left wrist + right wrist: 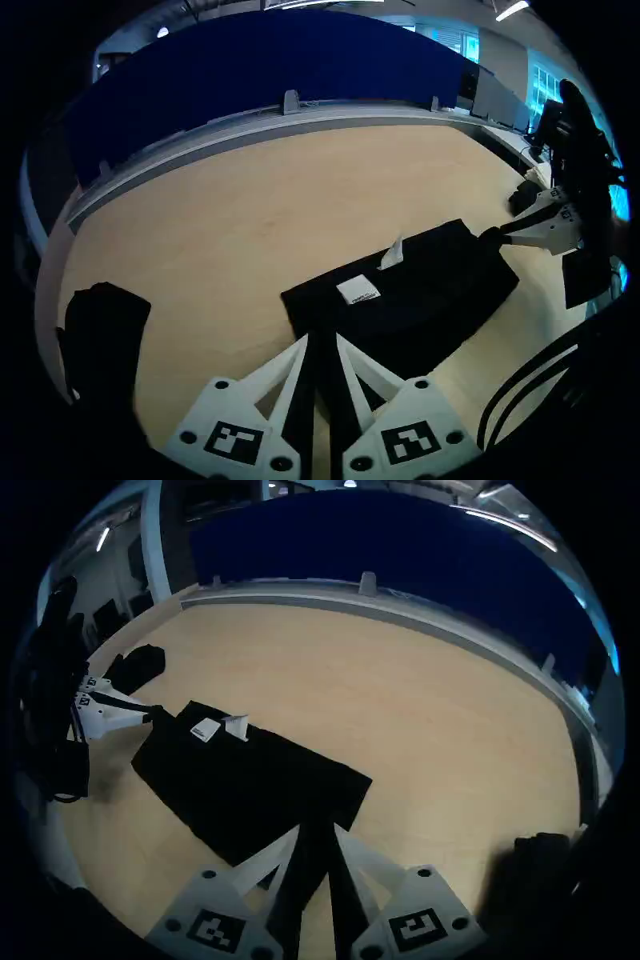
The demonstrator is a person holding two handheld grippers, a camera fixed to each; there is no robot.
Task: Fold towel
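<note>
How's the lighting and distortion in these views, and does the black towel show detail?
Left gripper view: fisheye bows the table edge into an arc, windows glare cyan, the black towel is a near-featureless dark shape. Right gripper view: same bowing on the blue partition, even light, sharp focus.

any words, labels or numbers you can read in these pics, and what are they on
No text here can be read.
white label on the black towel: carries print, too small and blurred to read.
upright white tag beside it: no legible marks.
square markers on the left gripper: black-and-white patterns, no letters or numbers.
</note>
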